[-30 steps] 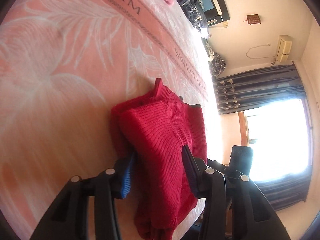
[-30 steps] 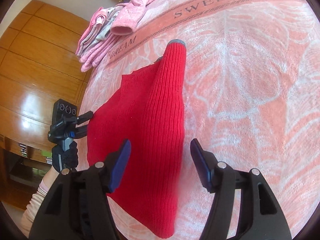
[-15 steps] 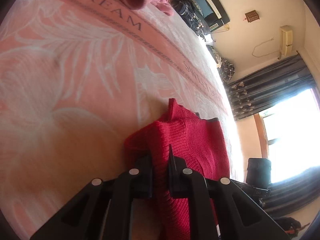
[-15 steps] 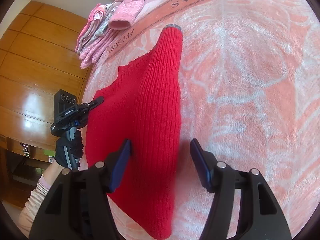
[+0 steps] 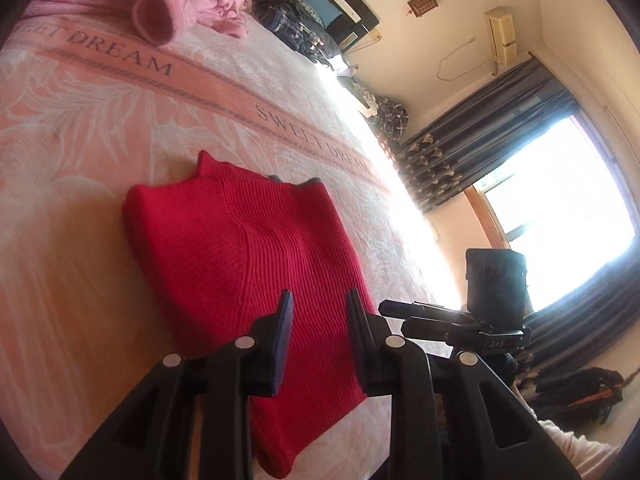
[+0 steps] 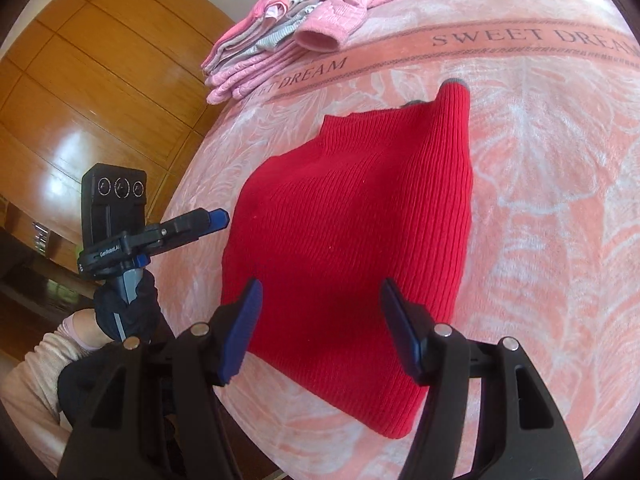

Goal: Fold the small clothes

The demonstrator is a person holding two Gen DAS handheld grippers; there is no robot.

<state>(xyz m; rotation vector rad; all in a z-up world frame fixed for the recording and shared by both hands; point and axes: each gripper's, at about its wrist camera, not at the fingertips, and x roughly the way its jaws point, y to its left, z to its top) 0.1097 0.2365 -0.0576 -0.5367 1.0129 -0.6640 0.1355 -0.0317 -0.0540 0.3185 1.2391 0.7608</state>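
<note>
- we see bed [image 6: 540,208] with pink "SWEET DREAM" blanket
- red knit sweater [image 6: 352,232] flat mid-bed
- pink clothes pile [image 6: 280,40] at far edge

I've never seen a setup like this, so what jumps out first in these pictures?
A bright red knitted sweater, partly folded, lies in the middle of a pink bedspread printed with "SWEET DREAM". Two black hand-held tools frame it: the right tool open over its near edge, the left tool open beside it. A pile of pink clothes waits at the far end.

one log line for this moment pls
task: fold small clothes | red sweater folded, flat on bedspread | left gripper open | right gripper open
</note>
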